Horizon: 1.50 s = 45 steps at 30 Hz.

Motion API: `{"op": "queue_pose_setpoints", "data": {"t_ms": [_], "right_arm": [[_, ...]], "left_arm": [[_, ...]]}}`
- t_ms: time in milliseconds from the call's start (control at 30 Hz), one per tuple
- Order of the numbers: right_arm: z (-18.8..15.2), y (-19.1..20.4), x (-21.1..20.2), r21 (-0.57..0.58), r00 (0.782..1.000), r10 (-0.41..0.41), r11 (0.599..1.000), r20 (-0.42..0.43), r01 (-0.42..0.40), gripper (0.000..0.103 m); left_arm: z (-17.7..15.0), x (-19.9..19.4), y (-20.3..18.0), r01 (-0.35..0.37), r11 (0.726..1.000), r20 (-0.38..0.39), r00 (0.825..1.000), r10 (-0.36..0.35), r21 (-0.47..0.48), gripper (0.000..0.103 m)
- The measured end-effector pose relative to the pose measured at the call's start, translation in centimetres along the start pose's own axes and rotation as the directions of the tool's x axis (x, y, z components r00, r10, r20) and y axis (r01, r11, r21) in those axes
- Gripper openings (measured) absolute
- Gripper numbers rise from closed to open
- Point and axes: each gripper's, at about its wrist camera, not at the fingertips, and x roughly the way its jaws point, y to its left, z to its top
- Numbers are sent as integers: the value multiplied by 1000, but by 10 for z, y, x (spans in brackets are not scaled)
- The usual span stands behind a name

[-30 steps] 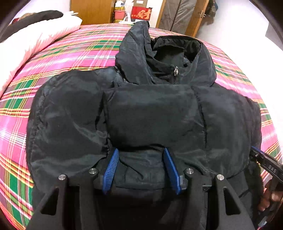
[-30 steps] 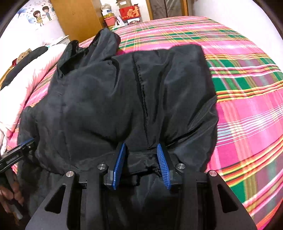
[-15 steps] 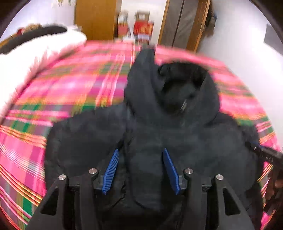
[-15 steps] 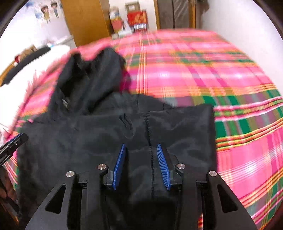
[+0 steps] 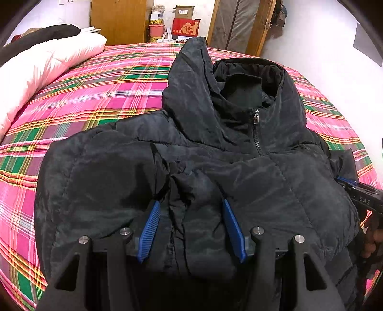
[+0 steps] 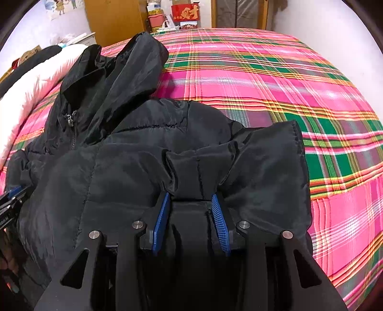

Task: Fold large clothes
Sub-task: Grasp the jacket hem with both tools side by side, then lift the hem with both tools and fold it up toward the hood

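Observation:
A black hooded puffer jacket (image 5: 215, 148) lies front up on the plaid bed, hood toward the far end, zipper closed. Its lower part is folded up over the chest. My left gripper (image 5: 191, 210) is shut on a bunched fold of the jacket's hem on the jacket's left side. My right gripper (image 6: 191, 198) is shut on a gathered fold of the jacket (image 6: 167, 143) on its right side. Each gripper shows at the edge of the other's view: the right one (image 5: 359, 193), the left one (image 6: 12, 201).
The pink and green plaid bed cover (image 5: 95, 95) spreads around the jacket, also at right in the right wrist view (image 6: 287, 83). A white pillow (image 5: 43, 67) lies at far left. A wooden cabinet (image 5: 117, 21) and boxes (image 5: 184, 21) stand beyond the bed.
Both grippers carried the jacket's lower edge forward toward the hood and lowered it; the zipper and collar now show closer, and the folded layer rests over the chest.

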Motion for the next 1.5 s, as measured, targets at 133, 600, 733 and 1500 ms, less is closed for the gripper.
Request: {"op": "queue_pose_setpoints", "data": {"t_ms": [133, 600, 733, 1500], "right_arm": [[3, 1, -42, 30, 999, -4, 1000, 49, 2, 37], [-33, 67, -40, -105, 997, 69, 992, 32, -65, 39], [-29, 66, -51, -116, 996, 77, 991, 37, -72, 39], [137, 69, -20, -71, 980, 126, 991, 152, -117, 51]], "left_arm": [[4, -11, 2, -1, 1000, 2, 1000, 1, -31, 57], [-10, -31, -3, -74, 997, -25, 997, 73, -2, 57], [-5, -38, -5, -90, 996, -11, 996, 90, 4, 57], [151, 0, -13, -44, 999, 112, 993, 41, 26, 57]]}}
